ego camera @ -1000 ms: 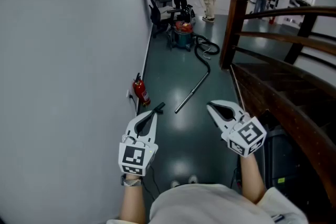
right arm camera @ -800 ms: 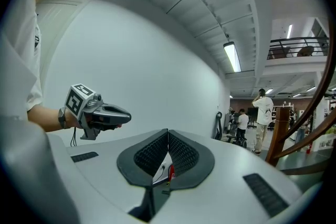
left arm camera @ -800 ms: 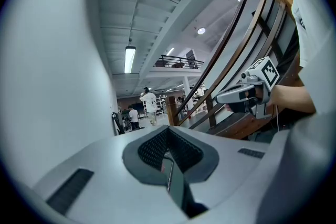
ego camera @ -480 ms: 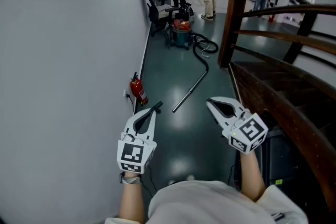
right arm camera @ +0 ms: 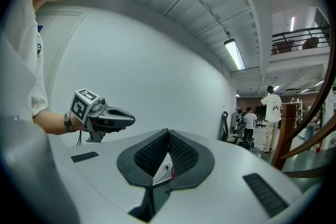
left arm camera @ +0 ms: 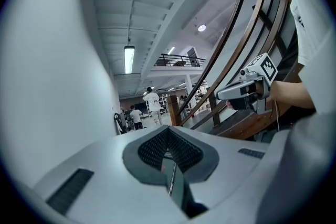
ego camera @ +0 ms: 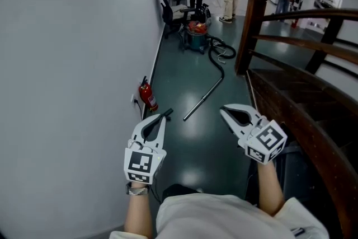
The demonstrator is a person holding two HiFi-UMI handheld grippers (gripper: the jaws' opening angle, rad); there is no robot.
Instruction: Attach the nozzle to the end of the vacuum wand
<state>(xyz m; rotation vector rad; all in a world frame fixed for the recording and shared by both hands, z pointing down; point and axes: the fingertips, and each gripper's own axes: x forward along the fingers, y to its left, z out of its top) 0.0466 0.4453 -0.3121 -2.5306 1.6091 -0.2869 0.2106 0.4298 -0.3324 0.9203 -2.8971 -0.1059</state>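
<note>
- The person is holding the left gripper (ego camera: 166, 115) and the right gripper (ego camera: 223, 111) out level above the dark floor (ego camera: 196, 148), in the lower middle of the frame. Both sets of jaws are sitting closed with nothing between them.
- The vacuum wand (ego camera: 203, 98) is lying on the floor at the centre of the frame, well apart from both grippers. Its far end is joining the hose (ego camera: 217, 59), which is curling up to the vacuum canister (ego camera: 195, 40) at upper centre.
- The nozzle is not showing clearly in any view, so its place cannot be told.
- By the look of it, the task is sitting at the approach step, with nothing picked up yet.
- The next move is likely calling for getting near the wand's free end, finding the nozzle, and opening the jaws to take hold of each.
</note>
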